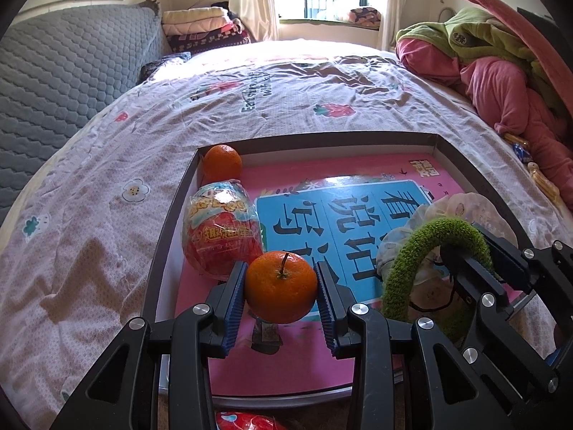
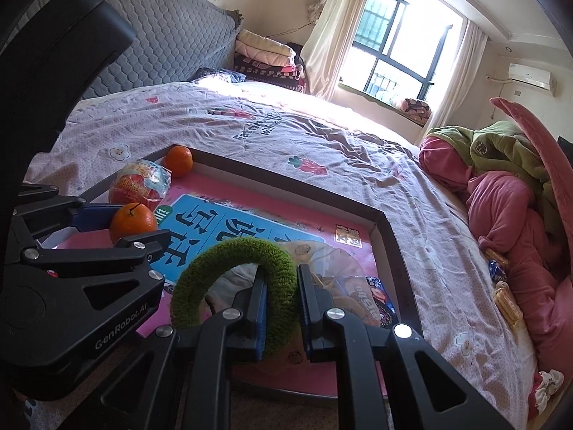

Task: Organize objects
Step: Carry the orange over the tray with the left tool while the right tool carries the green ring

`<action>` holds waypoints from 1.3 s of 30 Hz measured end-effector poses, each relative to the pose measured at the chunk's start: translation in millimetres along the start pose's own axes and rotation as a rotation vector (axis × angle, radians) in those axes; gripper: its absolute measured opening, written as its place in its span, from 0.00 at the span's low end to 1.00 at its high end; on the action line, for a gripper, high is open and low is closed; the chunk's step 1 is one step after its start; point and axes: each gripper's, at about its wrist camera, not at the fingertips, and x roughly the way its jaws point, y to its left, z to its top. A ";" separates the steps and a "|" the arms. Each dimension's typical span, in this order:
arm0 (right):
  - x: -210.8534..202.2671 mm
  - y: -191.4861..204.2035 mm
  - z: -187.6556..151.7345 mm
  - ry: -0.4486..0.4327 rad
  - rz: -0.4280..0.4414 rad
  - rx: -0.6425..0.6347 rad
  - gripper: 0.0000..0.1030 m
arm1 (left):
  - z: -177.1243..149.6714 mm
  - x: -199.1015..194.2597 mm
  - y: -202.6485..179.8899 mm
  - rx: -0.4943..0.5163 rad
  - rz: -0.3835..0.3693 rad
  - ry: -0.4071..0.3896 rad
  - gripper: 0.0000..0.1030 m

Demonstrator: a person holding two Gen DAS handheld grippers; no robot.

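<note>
A shallow dark-rimmed box (image 1: 311, 138) with a pink printed floor lies on the bed. My left gripper (image 1: 281, 288) is shut on a stemmed tangerine (image 1: 281, 286), held just above the box's near left part. Behind it lie a red wrapped egg-shaped snack (image 1: 220, 231) and a second tangerine (image 1: 222, 163) in the far left corner. My right gripper (image 2: 281, 304) is shut on a fuzzy green ring (image 2: 232, 283), held over the box's near right side, above a pale cloth item (image 2: 315, 254). In the right wrist view the left gripper (image 2: 118, 229) holds its tangerine (image 2: 132, 222).
Snack packets (image 2: 358, 297) lie in the box's near right corner. Pink and green bedding (image 2: 508, 193) is piled at the right, with small wrapped snacks (image 2: 505, 297) beside it. A grey quilted headboard (image 1: 64, 82) stands left. Another red packet (image 1: 243, 421) lies below the box's near edge.
</note>
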 end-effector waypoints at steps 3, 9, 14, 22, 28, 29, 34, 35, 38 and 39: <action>1.3 -1.4 -0.9 0.011 0.007 0.004 0.15 | -0.8 1.8 -0.2 -0.001 0.003 0.013 0.37; -0.4 -7.4 -2.4 0.014 0.035 0.034 0.15 | -2.5 5.7 2.2 -0.019 -0.010 0.048 0.37; -3.1 -15.1 -4.2 0.020 0.074 0.062 0.15 | -3.6 7.6 2.3 -0.027 -0.015 0.063 0.38; -7.7 -22.8 -6.8 0.032 0.111 0.091 0.15 | -2.9 8.0 1.6 -0.022 -0.014 0.064 0.38; -9.8 -24.5 -7.3 0.038 0.125 0.100 0.16 | -3.1 8.2 0.5 -0.018 -0.017 0.066 0.38; -10.0 -24.7 -7.3 0.040 0.128 0.101 0.16 | -3.3 8.4 -0.2 -0.015 -0.017 0.067 0.38; -12.1 -25.7 -7.0 0.045 0.133 0.105 0.16 | -5.0 6.7 -2.1 -0.002 -0.015 0.066 0.38; -12.2 -25.8 -6.9 0.044 0.133 0.105 0.16 | -5.2 6.8 -2.2 -0.001 -0.014 0.067 0.38; -13.5 -25.9 -6.9 0.045 0.140 0.104 0.17 | -5.7 6.2 -2.1 0.001 -0.011 0.066 0.38; -14.4 -26.4 -6.8 0.044 0.140 0.105 0.17 | -5.7 6.0 -2.1 0.001 -0.011 0.067 0.38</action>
